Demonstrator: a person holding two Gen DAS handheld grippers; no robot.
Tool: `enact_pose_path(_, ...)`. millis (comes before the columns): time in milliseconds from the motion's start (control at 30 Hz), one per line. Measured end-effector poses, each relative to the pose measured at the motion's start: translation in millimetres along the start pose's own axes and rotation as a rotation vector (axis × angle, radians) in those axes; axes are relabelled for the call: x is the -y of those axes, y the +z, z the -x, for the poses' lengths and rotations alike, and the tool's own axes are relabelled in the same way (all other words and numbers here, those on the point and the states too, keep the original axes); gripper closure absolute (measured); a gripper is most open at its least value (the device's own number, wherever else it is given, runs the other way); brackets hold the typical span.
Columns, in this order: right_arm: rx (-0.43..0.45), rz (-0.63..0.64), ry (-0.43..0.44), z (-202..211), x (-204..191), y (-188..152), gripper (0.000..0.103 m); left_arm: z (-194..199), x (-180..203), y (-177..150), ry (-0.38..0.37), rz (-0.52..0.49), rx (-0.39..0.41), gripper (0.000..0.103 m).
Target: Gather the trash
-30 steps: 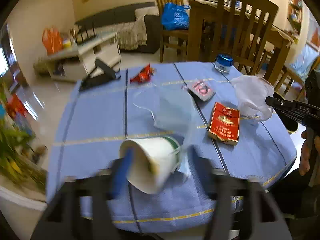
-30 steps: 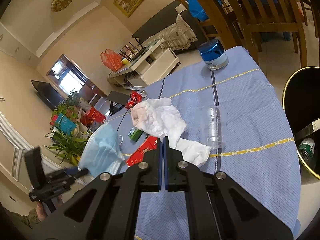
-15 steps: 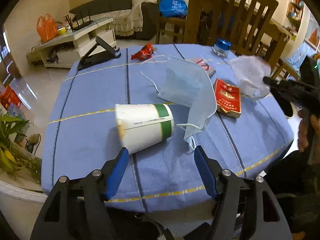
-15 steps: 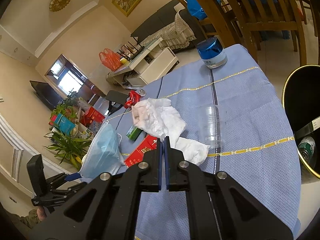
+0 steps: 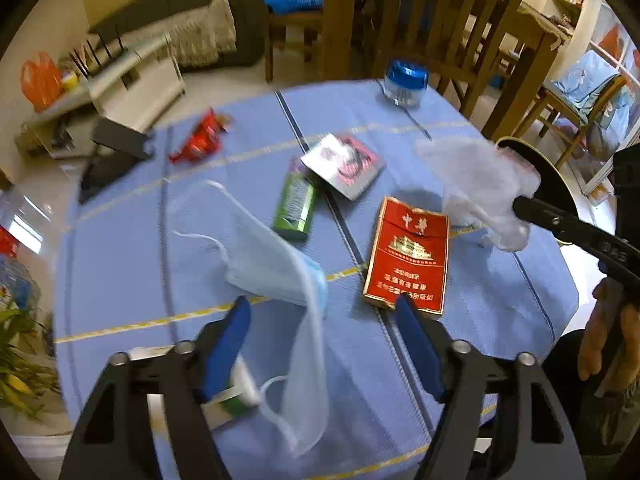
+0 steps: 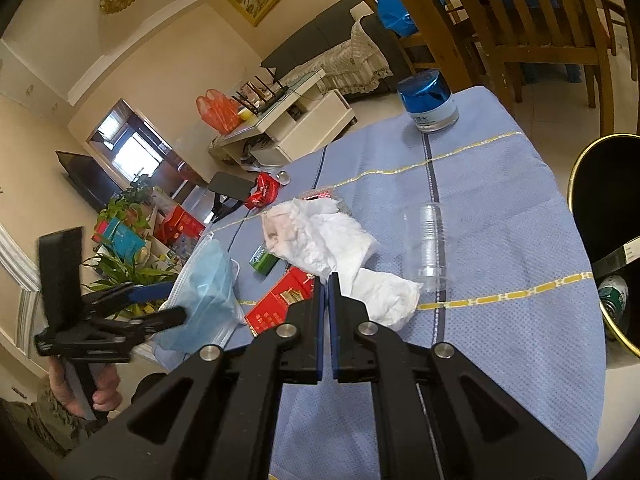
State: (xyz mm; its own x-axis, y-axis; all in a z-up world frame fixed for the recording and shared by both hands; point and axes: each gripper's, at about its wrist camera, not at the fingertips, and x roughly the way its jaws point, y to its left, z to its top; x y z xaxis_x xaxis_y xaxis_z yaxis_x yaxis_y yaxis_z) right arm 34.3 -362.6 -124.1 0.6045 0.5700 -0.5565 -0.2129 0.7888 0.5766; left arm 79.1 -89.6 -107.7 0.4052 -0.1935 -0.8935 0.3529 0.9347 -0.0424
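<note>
A light blue face mask (image 5: 276,268) stands crumpled on the blue tablecloth (image 5: 120,248), one ear loop hanging toward me. My left gripper (image 5: 322,302) straddles it with jaws closing; the blue pads (image 5: 224,352) are clear of it. A paper cup (image 5: 238,394) lies under the left finger. From the right wrist, the left gripper (image 6: 176,304) sits against the mask (image 6: 204,288). My right gripper (image 6: 328,280) is shut, tips pinching a fold of the white tissue (image 6: 316,232). That tissue (image 5: 476,184) bunches at its tip (image 5: 520,204).
Ahead lie a red cigarette pack (image 5: 408,256), a green pack (image 5: 296,208), a silver-red box (image 5: 344,164), a red wrapper (image 5: 200,140) and a blue-lidded jar (image 5: 404,80). A clear plastic cup (image 6: 428,248) lies near a black gold-rimmed bin (image 6: 576,168). Wooden chairs (image 5: 420,20) stand behind.
My left gripper has swung right, off the paper cup and onto the mask, and its jaws have narrowed. The mask has shifted and now stands between the fingers. The right gripper has not moved.
</note>
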Motion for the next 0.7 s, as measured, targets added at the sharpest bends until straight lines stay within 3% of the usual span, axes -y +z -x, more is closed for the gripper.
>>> enact_pose_path(33,0.002,-0.001,0.000,1,1,0,0.099,-5,0,0,-0.011,0.005,-0.012,0.077)
enact_pose_path(67,0.003,-0.001,0.002,1,2,1,0.099,-11,-1,0,-0.014,0.018,-0.038,0.098)
enact_pose_path(100,0.003,0.000,0.002,1,2,1,0.099,-14,-4,0,-0.009,0.035,-0.043,0.101)
enact_pose_path(167,0.003,0.004,-0.002,0,2,2,0.099,-11,-8,0,0.012,0.057,-0.020,0.101)
enact_pose_path(333,0.023,0.029,-0.006,4,-4,3,0.099,29,-2,8,0.160,0.047,0.145,0.101)
enact_pose_path(567,0.048,-0.100,0.068,16,23,8,0.100,61,32,29,0.131,0.000,0.280,0.101)
enact_pose_path(700,0.132,-0.183,0.110,50,43,24,0.101,66,63,46,0.077,-0.042,0.323,0.101)
